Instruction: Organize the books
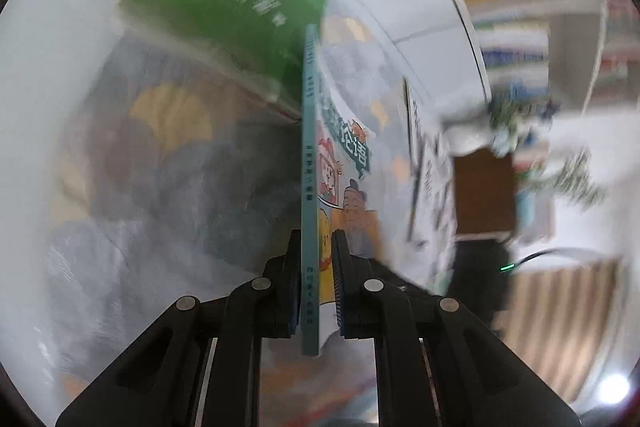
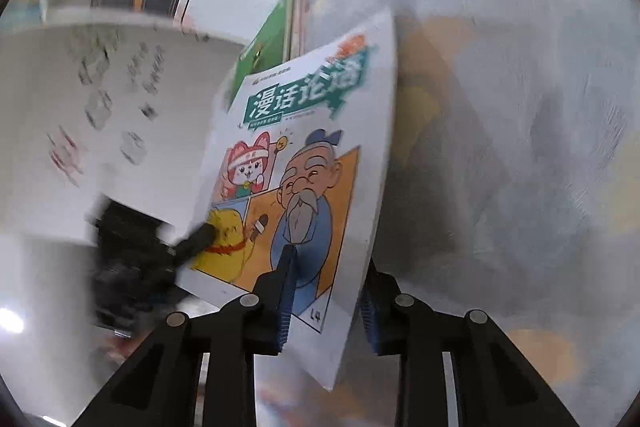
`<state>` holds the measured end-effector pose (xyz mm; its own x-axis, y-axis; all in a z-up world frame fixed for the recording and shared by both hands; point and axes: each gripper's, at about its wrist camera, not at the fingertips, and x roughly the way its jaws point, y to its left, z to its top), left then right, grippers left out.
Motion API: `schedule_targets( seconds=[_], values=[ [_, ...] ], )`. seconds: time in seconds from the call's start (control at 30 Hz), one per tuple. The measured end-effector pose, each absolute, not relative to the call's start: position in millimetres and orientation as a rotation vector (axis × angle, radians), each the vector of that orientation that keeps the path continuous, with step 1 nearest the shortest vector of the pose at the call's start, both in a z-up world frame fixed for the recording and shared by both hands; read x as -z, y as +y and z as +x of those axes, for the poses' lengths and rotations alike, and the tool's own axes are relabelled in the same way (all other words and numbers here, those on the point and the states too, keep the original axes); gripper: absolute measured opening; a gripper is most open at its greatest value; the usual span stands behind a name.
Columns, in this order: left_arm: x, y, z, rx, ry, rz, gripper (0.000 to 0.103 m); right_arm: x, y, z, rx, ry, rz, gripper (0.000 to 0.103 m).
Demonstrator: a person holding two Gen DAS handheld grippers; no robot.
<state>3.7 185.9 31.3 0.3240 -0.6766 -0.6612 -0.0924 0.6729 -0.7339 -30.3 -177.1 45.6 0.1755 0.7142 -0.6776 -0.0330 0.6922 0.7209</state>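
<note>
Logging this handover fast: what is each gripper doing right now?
Left gripper: shut on the comic book, at its spine.
Right gripper: shut on the same comic book, fingers either side of its lower edge.

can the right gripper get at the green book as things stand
Probably not. The right gripper is shut on the comic book, which the left gripper also clamps by its spine. The green book stands beyond it, largely hidden behind that cover.

Even indoor light, heavy motion blur across both backgrounds, fisheye bending with dark vignetted corners, one bright lamp glare low.
</note>
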Motion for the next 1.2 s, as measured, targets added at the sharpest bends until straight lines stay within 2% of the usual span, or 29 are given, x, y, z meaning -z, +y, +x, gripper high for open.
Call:
schedule_targets(
  seconds=[0.17, 0.27, 0.53, 0.77, 1.2],
  values=[
    [-72, 173, 7, 0.494, 1.087, -0.643, 0.014, -95, -160, -36, -0.568, 1.191, 0.315, 0.027],
    [-90, 181, 18, 0.495, 1.027, -0.633, 0.015, -119, -149, -27, -0.578, 1.131, 0.218, 0.027],
    [-116, 227, 73, 0.415, 0.891, -0.619, 0.015, -143, -117, 38, -0.642, 1.041, 0.204, 0.027],
    [-81, 274, 112, 0.334, 0.897, -0.680, 0.015, -120, -65, 94, -0.669, 1.062, 0.174, 0.028],
    [-17, 297, 122, 0.232, 0.990, -0.750, 0.014, -88, -40, 123, -0.630, 1.134, 0.151, 0.028]
  ],
)
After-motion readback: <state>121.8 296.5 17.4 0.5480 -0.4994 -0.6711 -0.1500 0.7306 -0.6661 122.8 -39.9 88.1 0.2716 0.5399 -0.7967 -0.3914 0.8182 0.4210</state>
